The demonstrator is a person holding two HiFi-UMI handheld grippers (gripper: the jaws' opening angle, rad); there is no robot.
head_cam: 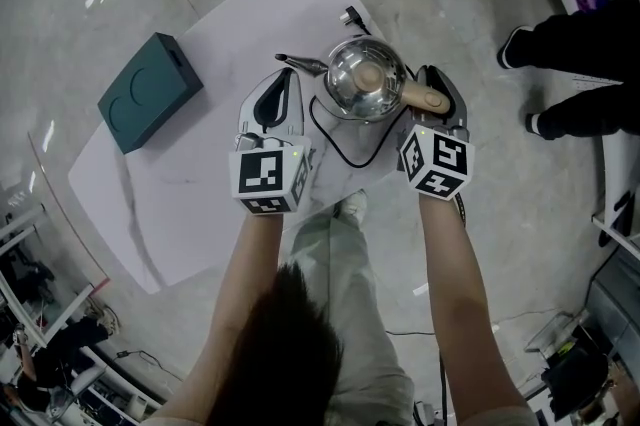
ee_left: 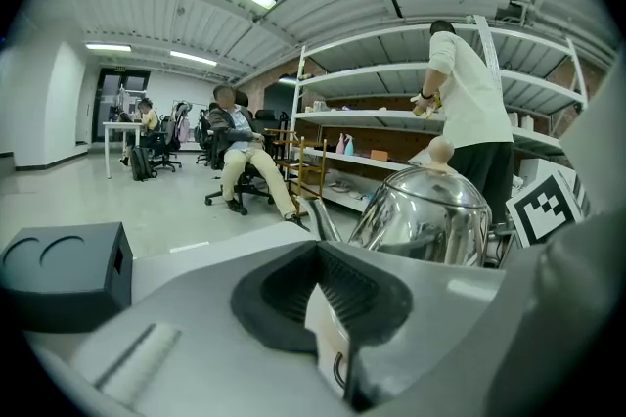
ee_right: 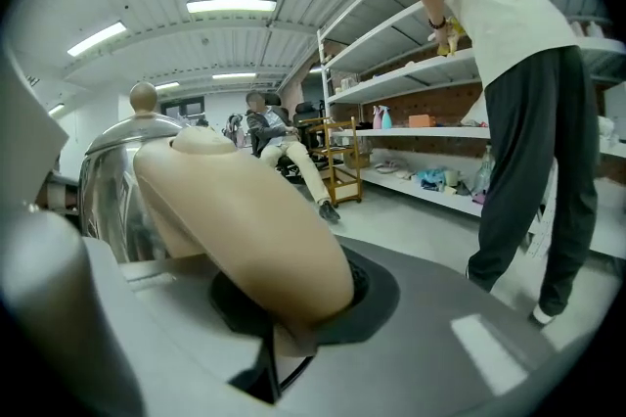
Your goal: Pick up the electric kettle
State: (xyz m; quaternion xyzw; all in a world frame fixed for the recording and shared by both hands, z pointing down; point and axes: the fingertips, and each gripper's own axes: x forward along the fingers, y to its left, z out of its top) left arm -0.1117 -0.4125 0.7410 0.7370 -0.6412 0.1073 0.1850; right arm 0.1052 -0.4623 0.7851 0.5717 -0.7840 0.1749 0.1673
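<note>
The steel electric kettle [head_cam: 362, 79] stands on the white table [head_cam: 195, 179], its thin spout pointing left and its beige handle [head_cam: 424, 97] sticking out to the right. My right gripper [head_cam: 437, 86] is shut on that handle [ee_right: 245, 219], which fills the dark hollow between the jaws of the right gripper [ee_right: 284, 332]; the kettle body [ee_right: 106, 178] shines just behind it. My left gripper [head_cam: 287, 82] rests on the table just left of the kettle [ee_left: 426, 214], jaws together with nothing held. The left gripper [ee_left: 329, 307] does not touch the kettle.
A dark teal box [head_cam: 150, 92] lies on the table's left part, also low left as the teal box [ee_left: 65, 272]. The kettle's black cord [head_cam: 336, 140] loops toward me. A person [head_cam: 585, 64] stands on the floor to the right, beside shelving [ee_right: 411, 126].
</note>
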